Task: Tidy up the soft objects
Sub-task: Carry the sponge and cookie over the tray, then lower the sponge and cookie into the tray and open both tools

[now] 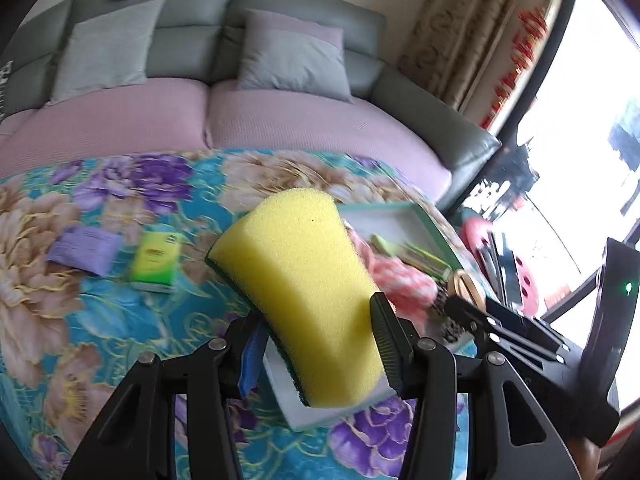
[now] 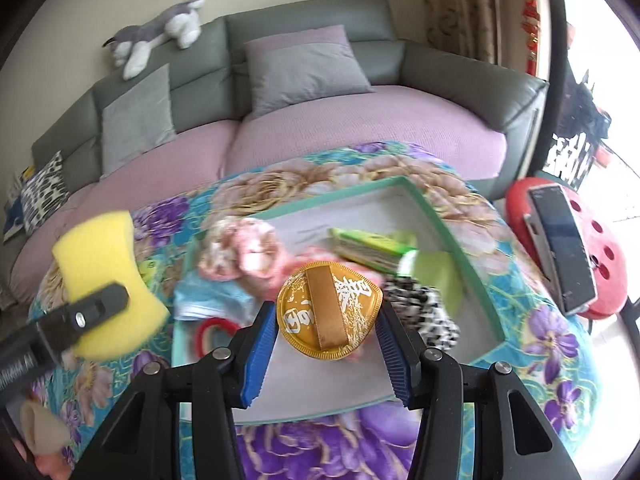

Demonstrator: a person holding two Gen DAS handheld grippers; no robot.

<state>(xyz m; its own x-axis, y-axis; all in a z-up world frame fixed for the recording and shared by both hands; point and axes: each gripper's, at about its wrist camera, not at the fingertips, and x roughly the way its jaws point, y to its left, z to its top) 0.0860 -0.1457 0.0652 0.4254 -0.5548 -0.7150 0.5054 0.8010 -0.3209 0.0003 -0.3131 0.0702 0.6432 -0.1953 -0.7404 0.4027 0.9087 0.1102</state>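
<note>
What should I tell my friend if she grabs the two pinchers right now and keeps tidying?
Left gripper: shut on the yellow sponge, held up over the flowery blanket.
Right gripper: shut on the gold pouch, held above the teal tray.
Done: the pink fluffy thing, the green packet and the black-and-white scrunchie already lie in the tray.
Left: set the sponge and pouch down in the tray. A purple packet and a green sponge pack lie on the blanket outside it.

Floral blanket [image 2: 532,292] under teal tray [image 2: 460,248]
</note>
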